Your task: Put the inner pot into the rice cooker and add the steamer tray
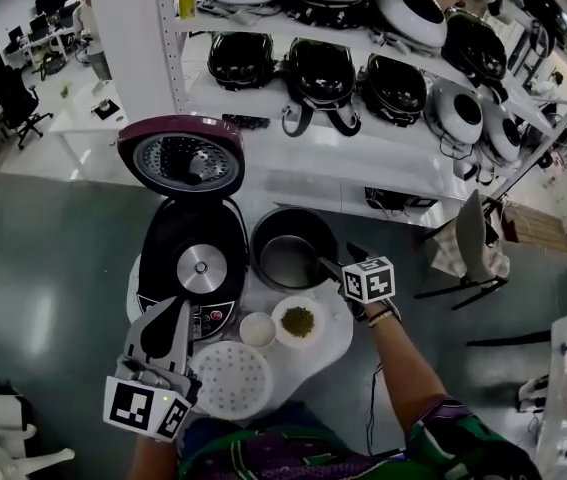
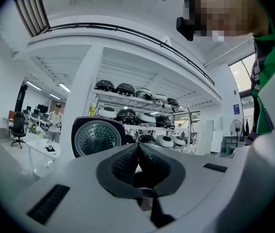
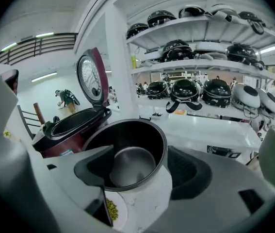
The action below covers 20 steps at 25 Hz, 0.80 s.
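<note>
The right gripper (image 3: 142, 174) has its jaws wide apart and clamped on nothing; the inner pot (image 3: 127, 152) sits right in front of them; its near rim looks to lie between the two jaws, one jaw over the pot's mouth and the other outside its wall; the pictures do not show whether a pad touches the pot. The left gripper (image 2: 137, 155) has its jaws pressed together with nothing in them; it hangs low at the near left side of the tabletop (image 1: 335, 336), just beside the steamer tray (image 1: 231, 378) and in front of the rice cooker (image 1: 188, 268).

The inner pot stands upright and empty on the tabletop, just to the right of the rice cooker; the lid (image 1: 181, 158) is tipped up and open; inside the cooker only the round metal plate at the bottom shows, so the pot is not in yet. The steamer tray, white and full of small holes, lies flat near the person; a small white bowl (image 1: 257, 329) and a bowl of green bits (image 1: 298, 321) sit between the tray and the pot.

Nothing of the task looks done; the step in hand seems to be grabbing the pot by its rim; after that the pot must go into the cooker, and then the tray must go on top.
</note>
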Each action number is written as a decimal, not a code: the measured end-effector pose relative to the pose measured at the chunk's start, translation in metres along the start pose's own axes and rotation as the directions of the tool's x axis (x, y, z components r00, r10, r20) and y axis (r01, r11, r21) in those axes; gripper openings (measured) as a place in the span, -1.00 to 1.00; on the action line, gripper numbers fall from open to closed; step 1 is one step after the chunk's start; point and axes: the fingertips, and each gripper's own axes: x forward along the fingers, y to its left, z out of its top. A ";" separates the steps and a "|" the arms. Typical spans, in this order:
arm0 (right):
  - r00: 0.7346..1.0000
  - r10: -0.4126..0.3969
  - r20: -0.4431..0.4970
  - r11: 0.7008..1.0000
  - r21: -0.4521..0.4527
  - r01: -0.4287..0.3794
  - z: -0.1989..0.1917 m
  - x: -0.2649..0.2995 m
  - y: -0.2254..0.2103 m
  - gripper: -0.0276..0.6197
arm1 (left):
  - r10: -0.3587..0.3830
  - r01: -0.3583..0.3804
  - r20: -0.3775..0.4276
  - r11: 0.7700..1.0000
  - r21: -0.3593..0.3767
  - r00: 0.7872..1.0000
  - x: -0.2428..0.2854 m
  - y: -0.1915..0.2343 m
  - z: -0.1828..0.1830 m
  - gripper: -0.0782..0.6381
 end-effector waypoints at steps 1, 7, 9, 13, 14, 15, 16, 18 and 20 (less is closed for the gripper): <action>1.000 -0.002 -0.009 1.000 0.006 0.002 -0.003 0.007 -0.004 0.12 | 0.006 -0.006 -0.007 1.000 -0.004 1.000 0.001 0.002 -0.004 -0.72; 0.998 -0.012 -0.059 1.000 0.013 0.013 -0.020 0.039 -0.024 0.09 | 0.038 -0.038 -0.023 0.999 -0.010 0.999 0.008 0.009 -0.015 -0.72; 0.998 0.002 -0.060 0.999 0.046 0.001 -0.023 0.048 -0.028 0.09 | 0.047 -0.047 -0.025 0.999 -0.013 0.999 0.009 0.010 -0.017 -0.72; 0.997 0.005 -0.081 0.997 0.078 0.001 -0.026 0.063 -0.034 0.07 | 0.069 -0.069 -0.034 0.997 -0.021 0.997 0.006 0.015 -0.022 -0.72; 0.996 0.008 -0.089 0.997 0.081 -0.001 -0.028 0.067 -0.035 0.07 | 0.074 -0.075 -0.035 0.997 -0.020 0.997 0.004 0.016 -0.023 -0.72; 0.995 0.010 -0.095 0.997 0.078 -0.002 -0.029 0.070 -0.036 0.07 | 0.080 -0.081 -0.035 0.997 -0.020 0.996 0.003 0.017 -0.023 -0.72; 0.995 0.007 -0.101 0.998 0.069 0.000 -0.029 0.073 -0.037 0.06 | 0.086 -0.087 -0.035 0.996 -0.020 0.996 0.002 0.018 -0.023 -0.72; 0.993 -0.011 -0.114 0.998 0.053 0.017 -0.027 0.076 -0.039 0.06 | 0.098 -0.099 -0.039 0.995 -0.020 0.994 0.000 0.021 -0.023 -0.72; 0.992 -0.018 -0.127 0.998 0.049 0.024 -0.026 0.080 -0.040 0.05 | 0.108 -0.109 -0.046 0.994 -0.022 0.993 -0.002 0.023 -0.023 -0.72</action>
